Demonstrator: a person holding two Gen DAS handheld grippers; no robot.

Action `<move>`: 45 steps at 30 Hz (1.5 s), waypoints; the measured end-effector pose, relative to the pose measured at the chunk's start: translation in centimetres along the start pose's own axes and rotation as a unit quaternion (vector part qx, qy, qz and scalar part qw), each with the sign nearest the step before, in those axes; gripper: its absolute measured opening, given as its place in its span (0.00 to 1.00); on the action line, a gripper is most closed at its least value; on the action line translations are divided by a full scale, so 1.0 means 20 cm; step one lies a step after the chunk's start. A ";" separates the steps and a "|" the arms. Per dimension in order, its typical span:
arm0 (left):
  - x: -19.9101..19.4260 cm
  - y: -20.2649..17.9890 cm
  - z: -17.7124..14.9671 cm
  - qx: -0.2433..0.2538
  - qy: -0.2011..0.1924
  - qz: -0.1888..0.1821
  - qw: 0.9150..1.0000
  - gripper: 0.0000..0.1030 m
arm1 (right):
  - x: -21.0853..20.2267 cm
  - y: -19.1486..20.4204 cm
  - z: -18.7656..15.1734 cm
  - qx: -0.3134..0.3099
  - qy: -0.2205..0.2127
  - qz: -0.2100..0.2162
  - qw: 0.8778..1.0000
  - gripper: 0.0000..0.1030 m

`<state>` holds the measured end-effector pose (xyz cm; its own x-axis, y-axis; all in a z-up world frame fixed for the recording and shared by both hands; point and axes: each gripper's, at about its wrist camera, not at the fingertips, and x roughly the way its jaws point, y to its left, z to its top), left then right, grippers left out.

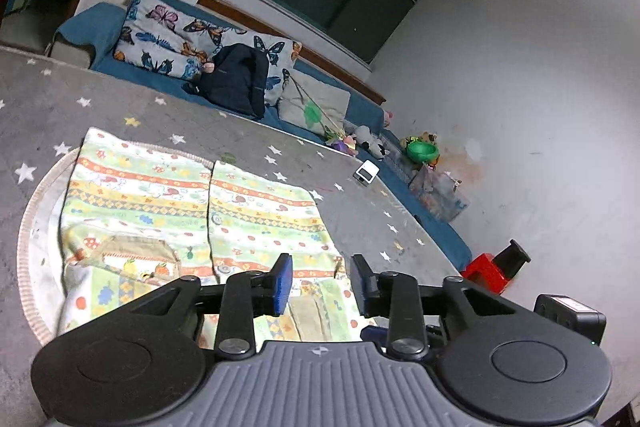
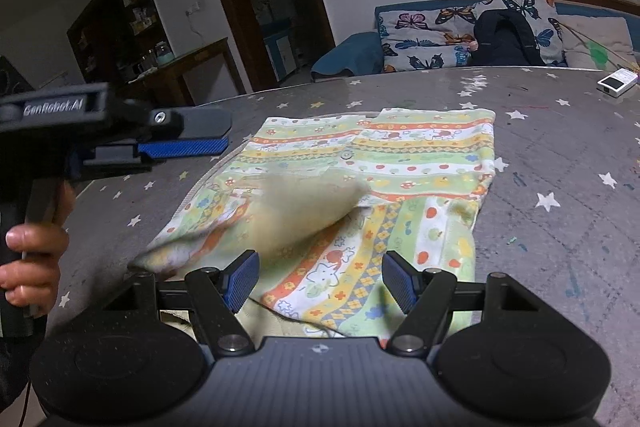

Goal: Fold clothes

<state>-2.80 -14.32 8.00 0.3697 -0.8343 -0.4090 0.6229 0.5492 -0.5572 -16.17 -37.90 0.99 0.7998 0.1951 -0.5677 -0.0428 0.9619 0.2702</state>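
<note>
A child's shirt (image 1: 260,203) with green, yellow and orange patterned stripes lies spread on the grey star-printed table (image 1: 120,95). My left gripper (image 1: 322,283) hovers over its near edge, jaws open, with no cloth between the blue pads. In the right wrist view the shirt (image 2: 420,155) lies flat, with one sleeve (image 2: 304,215) blurred across its middle. My right gripper (image 2: 322,279) stands open just above the shirt's near hem, holding nothing. The left gripper (image 2: 216,137) shows at the left of that view, held by a hand (image 2: 28,267), clear of the cloth.
A round pale mat (image 1: 24,227) lies under the shirt. A small white device (image 1: 367,172) sits near the table's far edge. Beyond are a blue sofa with butterfly cushions (image 1: 160,35) and a black backpack (image 1: 236,79). A red block (image 1: 486,273) stands off the table's right corner.
</note>
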 end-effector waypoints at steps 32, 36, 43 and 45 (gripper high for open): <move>-0.12 0.32 -0.23 0.073 0.036 0.216 0.973 0.35 | 0.13 0.01 0.04 -0.016 0.032 -0.018 0.999 0.45; -0.12 0.31 -0.24 0.089 0.038 0.223 0.970 0.35 | 0.14 0.00 0.03 -0.005 0.036 -0.011 0.999 0.47; -0.11 0.29 -0.24 0.100 0.042 0.230 0.967 0.38 | 0.15 0.03 0.01 -0.019 0.042 -0.007 0.999 0.29; -0.11 0.29 -0.24 0.101 0.042 0.231 0.967 0.38 | 0.14 0.03 0.02 -0.016 0.041 -0.001 0.999 0.24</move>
<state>-3.31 -9.09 2.06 0.5878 -0.4912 -0.6427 0.5302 0.8340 -0.1526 -13.66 -36.86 -0.21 0.7486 0.2066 -0.6300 -0.0612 0.9677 0.2446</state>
